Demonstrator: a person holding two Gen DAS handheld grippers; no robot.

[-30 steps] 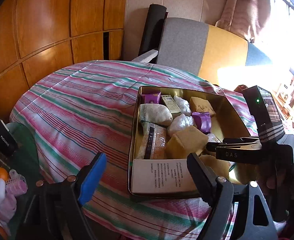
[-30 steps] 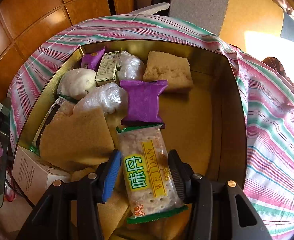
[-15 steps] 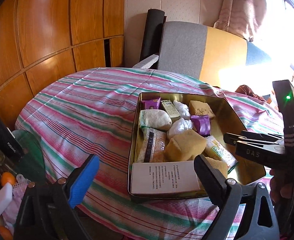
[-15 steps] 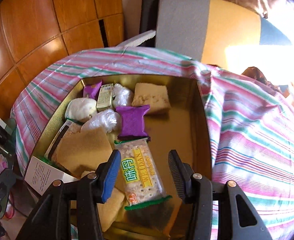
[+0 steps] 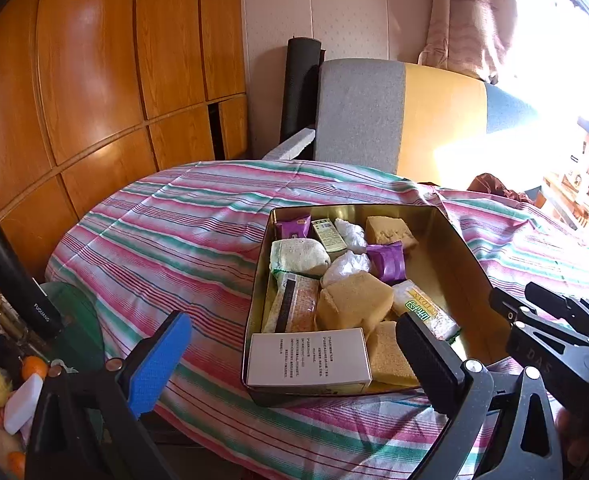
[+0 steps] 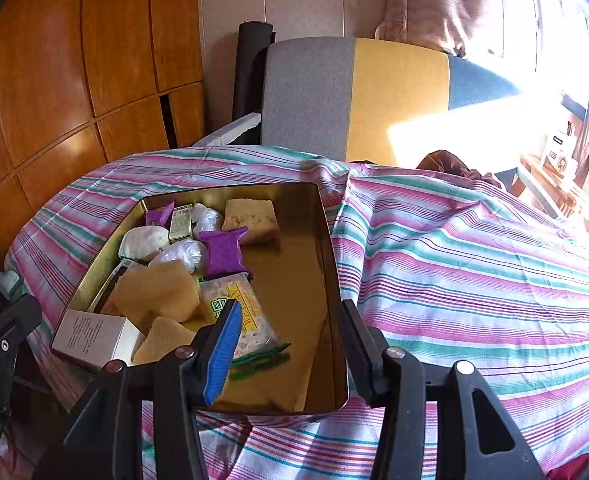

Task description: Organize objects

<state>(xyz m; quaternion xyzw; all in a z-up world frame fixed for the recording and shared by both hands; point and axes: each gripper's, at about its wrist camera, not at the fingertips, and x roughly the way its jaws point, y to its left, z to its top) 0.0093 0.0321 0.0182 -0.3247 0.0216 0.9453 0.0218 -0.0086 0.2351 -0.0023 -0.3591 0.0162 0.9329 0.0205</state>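
Inside the tin (image 6: 336,280), the light, crinkly cracker packet (image 6: 240,312) suits a mid-length pinch; left gripper (image 5: 294,360) opening wide, right gripper (image 6: 290,352) part-open, both empty.

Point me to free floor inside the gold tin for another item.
Bare strip runs along the gold metal tin's right wall, bordered by the purple snack packet and yellow-green cracker pack. Left half is crowded, from the white cardboard box back.

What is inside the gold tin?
The gold tin holds purple packets, a cracker pack, spongy tan blocks and a white box. Whatever lies underneath is covered.
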